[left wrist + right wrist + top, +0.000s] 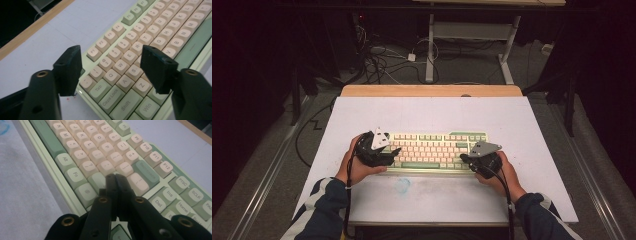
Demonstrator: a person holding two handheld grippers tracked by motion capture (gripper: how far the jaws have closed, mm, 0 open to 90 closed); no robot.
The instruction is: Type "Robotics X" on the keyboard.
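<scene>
A pale green keyboard (437, 150) with cream and green keys lies across the middle of the white tabletop (427, 112). My left gripper (393, 152) hangs at its left end. In the left gripper view, my left gripper (111, 51) is open; its jaws stand wide apart over the Tab, Q, W and A keys of the keyboard (130, 47), with nothing between them. My right gripper (464, 158) hovers at the keyboard's right end. In the right gripper view, my right gripper (115, 177) is shut on nothing, and its tips sit just over the keys of the keyboard (95, 150) near the large green key.
A faint blue smudge (403, 185) marks the tabletop in front of the keyboard. A wooden strip (432, 90) runs along the table's far edge. Beyond it, cables (382, 60) lie on the floor near another desk's white legs (430, 50).
</scene>
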